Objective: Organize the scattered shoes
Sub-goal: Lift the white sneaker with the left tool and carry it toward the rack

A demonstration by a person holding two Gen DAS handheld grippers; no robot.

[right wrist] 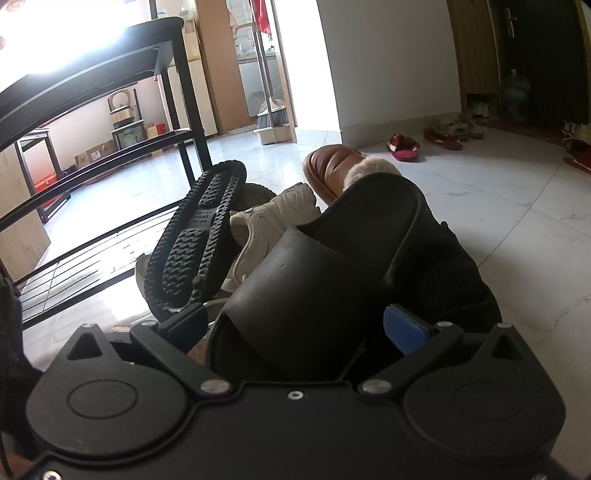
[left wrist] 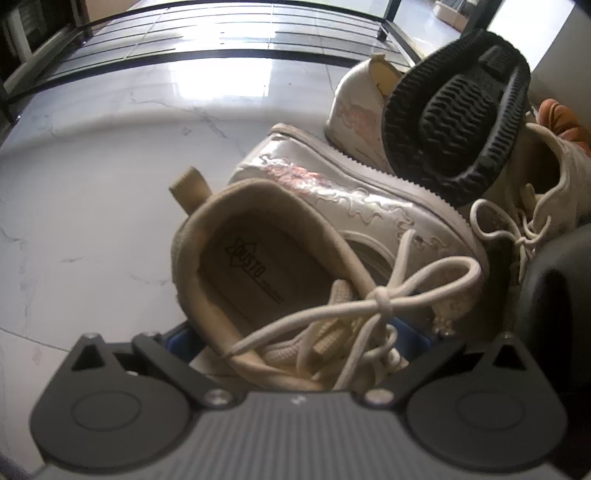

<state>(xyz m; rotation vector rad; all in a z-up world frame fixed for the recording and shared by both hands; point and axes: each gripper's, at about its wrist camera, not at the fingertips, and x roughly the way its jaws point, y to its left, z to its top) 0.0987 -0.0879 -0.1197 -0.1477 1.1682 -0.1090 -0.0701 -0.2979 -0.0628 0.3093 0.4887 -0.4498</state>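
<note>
In the left wrist view my left gripper (left wrist: 295, 341) is shut on a beige laced sneaker (left wrist: 266, 280), its opening facing the camera. Behind it lies a white sneaker with pink flame pattern (left wrist: 332, 184), its mate (left wrist: 354, 107) farther back, and a black slide (left wrist: 458, 110) standing sole-out. In the right wrist view my right gripper (right wrist: 295, 326) is shut on a black slide (right wrist: 332, 266). The other black slide (right wrist: 199, 236) leans sole-up to the left, beside a cream sneaker (right wrist: 273, 218) and a brown fur-lined slipper (right wrist: 336, 166).
A black metal shoe rack (right wrist: 110, 155) stands at the left; its low wire shelf (left wrist: 221, 33) runs along the back of the left wrist view. Red slippers (right wrist: 404, 146) and other shoes lie on the marble floor (right wrist: 517, 221) near the far wall and door.
</note>
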